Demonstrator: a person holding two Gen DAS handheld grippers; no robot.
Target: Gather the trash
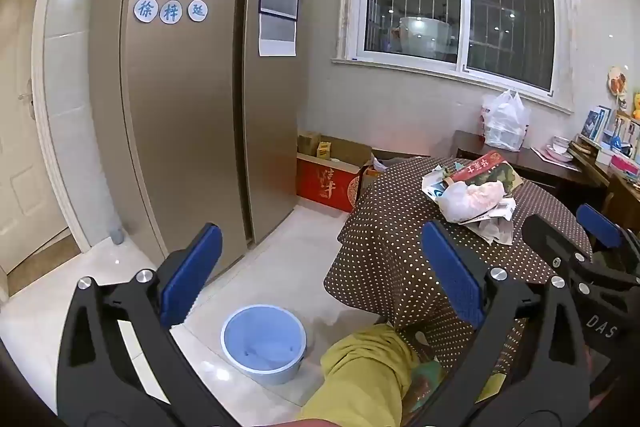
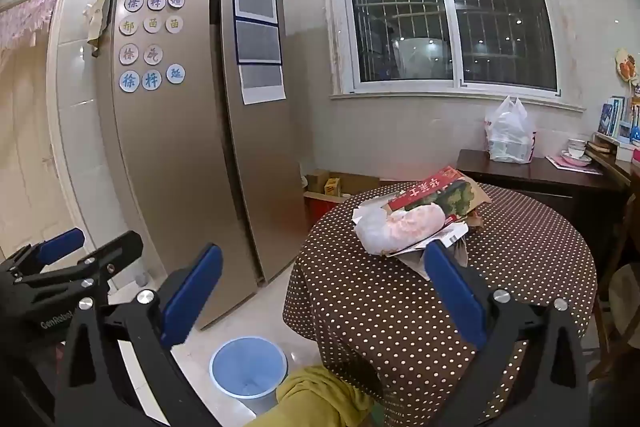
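Note:
A pile of trash lies on the round polka-dot table (image 1: 392, 227) (image 2: 520, 267): a white plastic bag with something pink inside (image 1: 470, 199) (image 2: 400, 227), a red and green printed package (image 1: 486, 167) (image 2: 444, 193), and crumpled papers (image 1: 496, 225) (image 2: 440, 247). An empty blue bin (image 1: 263, 343) (image 2: 248, 367) stands on the floor left of the table. My left gripper (image 1: 320, 267) is open and empty, held above the bin. My right gripper (image 2: 324, 291) is open and empty, just short of the pile; it also shows at the right of the left wrist view (image 1: 568, 239).
A tall fridge (image 1: 192, 99) (image 2: 192, 131) stands left. Cardboard boxes (image 1: 332, 171) (image 2: 324, 187) sit on the floor behind the table. A dark side table (image 2: 532, 175) under the window holds a white plastic bag (image 1: 505, 123) (image 2: 510, 135) and bowls. My yellow-trousered knee (image 1: 360, 375) is below.

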